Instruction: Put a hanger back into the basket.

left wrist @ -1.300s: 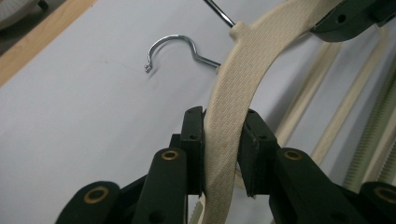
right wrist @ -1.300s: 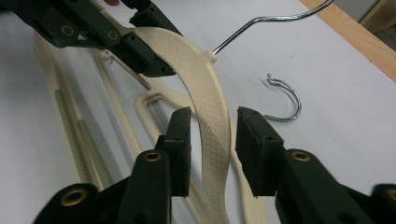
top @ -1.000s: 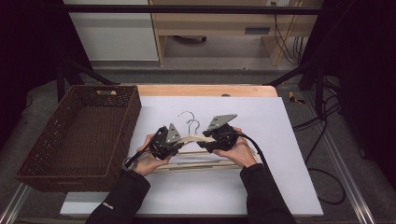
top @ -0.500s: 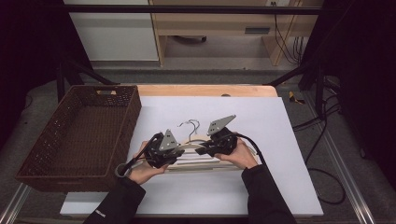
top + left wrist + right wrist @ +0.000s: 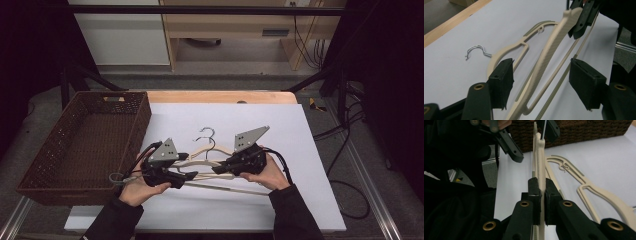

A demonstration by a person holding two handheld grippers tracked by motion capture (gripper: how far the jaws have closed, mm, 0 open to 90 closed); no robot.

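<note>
Two beige hangers counted on the worktop (image 5: 310, 150), at 3 o'clock of one wicker basket (image 5: 80, 145). Upper hanger (image 5: 539, 170) is clamped in right tongs (image 5: 539, 185); lower hanger (image 5: 509, 48) lies flat. Left tongs (image 5: 541, 75), just opened, straddle the upper hanger untouched.

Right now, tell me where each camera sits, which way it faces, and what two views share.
High view: fixed above the person's side, looking forward and down at the white table, basket, both hands and forearms.
Left gripper view: rides the left claw, looking along its open jaws at the lifted hanger; a second hanger lies flat.
Right gripper view: rides the right claw, shut on the lifted hanger, facing the basket and left claw.
Shared: both gripper views show the lifted hanger and each other's claw.
</note>
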